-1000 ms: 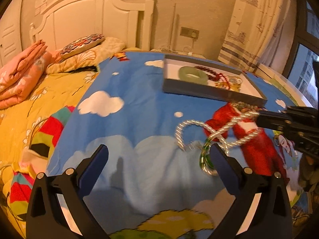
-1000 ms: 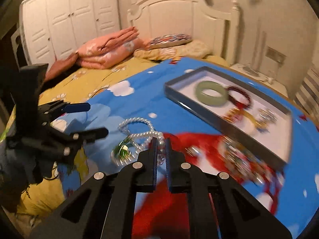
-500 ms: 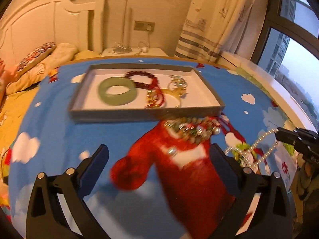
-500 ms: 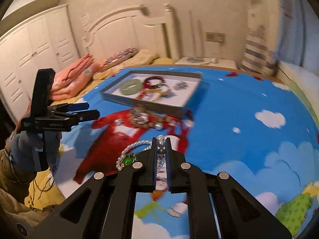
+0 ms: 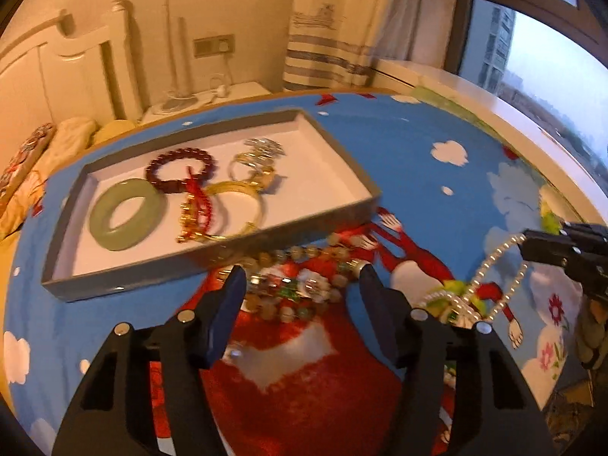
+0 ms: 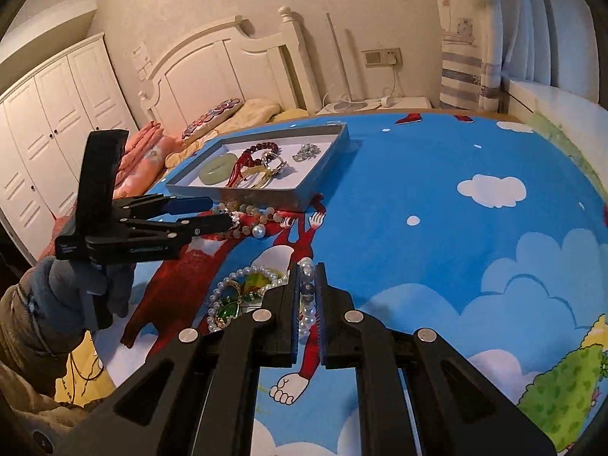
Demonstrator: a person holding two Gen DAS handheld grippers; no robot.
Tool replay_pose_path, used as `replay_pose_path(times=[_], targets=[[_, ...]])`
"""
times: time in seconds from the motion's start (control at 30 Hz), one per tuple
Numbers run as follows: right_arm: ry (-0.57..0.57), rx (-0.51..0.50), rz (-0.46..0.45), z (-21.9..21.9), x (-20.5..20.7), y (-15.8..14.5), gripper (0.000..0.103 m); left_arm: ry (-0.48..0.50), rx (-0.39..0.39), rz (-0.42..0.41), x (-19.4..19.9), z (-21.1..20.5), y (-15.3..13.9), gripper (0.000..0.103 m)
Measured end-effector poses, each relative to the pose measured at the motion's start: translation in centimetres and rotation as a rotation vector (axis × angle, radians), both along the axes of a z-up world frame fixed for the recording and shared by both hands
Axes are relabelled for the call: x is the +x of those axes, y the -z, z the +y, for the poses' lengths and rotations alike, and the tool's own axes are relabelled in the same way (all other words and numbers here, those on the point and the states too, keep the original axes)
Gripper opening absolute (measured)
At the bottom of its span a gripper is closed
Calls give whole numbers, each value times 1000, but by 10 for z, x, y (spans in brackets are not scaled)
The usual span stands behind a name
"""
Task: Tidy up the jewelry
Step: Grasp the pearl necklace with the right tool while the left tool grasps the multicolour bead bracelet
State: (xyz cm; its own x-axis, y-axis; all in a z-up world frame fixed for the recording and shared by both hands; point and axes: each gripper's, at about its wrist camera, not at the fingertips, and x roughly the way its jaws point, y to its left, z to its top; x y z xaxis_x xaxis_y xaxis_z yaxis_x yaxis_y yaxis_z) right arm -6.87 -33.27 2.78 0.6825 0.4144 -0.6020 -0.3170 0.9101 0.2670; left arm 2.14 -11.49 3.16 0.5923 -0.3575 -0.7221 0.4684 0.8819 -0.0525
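Observation:
A grey tray (image 5: 334, 174) on the blue cartoon bedspread holds a green jade bangle (image 5: 127, 214), a dark red bead bracelet (image 5: 180, 169), a gold bangle (image 5: 239, 209) and a silver piece (image 5: 264, 148). Just in front of the tray lies a pile of mixed beads (image 5: 292, 288). My left gripper (image 5: 300, 285) straddles that pile, its jaws closing, and the pads are not touching the beads. My right gripper (image 6: 307, 269) is shut on a pearl necklace (image 6: 235, 296) with a green pendant, which trails onto the bedspread. The left wrist view shows this necklace (image 5: 490, 277) hanging from the right gripper (image 5: 532, 243).
A gloved hand (image 6: 64, 296) holds the left gripper (image 6: 220, 212) beside the tray's front wall (image 6: 243, 192). Pillows (image 6: 212, 117) and folded pink blankets lie by the white headboard (image 6: 228, 60). A nightstand (image 6: 376, 104), a curtain and a window sill (image 5: 475, 87) border the bed.
The left gripper swung from the pearl necklace over to the bead pile in front of the tray, and its jaws narrowed. The right gripper carried the pearl necklace across the bedspread, staying shut.

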Motion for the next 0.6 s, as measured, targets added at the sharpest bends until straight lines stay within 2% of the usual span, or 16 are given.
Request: replay_pose_path(times=[0.17, 0.3, 0.4, 0.57, 0.6], targets=[[5, 24, 12, -5, 1, 6, 9, -72, -44, 29, 12, 24, -2, 61], [5, 33, 19, -7, 1, 9, 9, -93, -52, 68, 21, 32, 4, 51], [5, 34, 20, -7, 1, 9, 9, -87, -42, 102, 27, 30, 13, 39], [7, 34, 20, -7, 0, 8, 9, -85, -49, 87, 26, 26, 15, 34], [7, 35, 20, -7, 0, 8, 9, -84, -46, 81, 25, 24, 15, 22]])
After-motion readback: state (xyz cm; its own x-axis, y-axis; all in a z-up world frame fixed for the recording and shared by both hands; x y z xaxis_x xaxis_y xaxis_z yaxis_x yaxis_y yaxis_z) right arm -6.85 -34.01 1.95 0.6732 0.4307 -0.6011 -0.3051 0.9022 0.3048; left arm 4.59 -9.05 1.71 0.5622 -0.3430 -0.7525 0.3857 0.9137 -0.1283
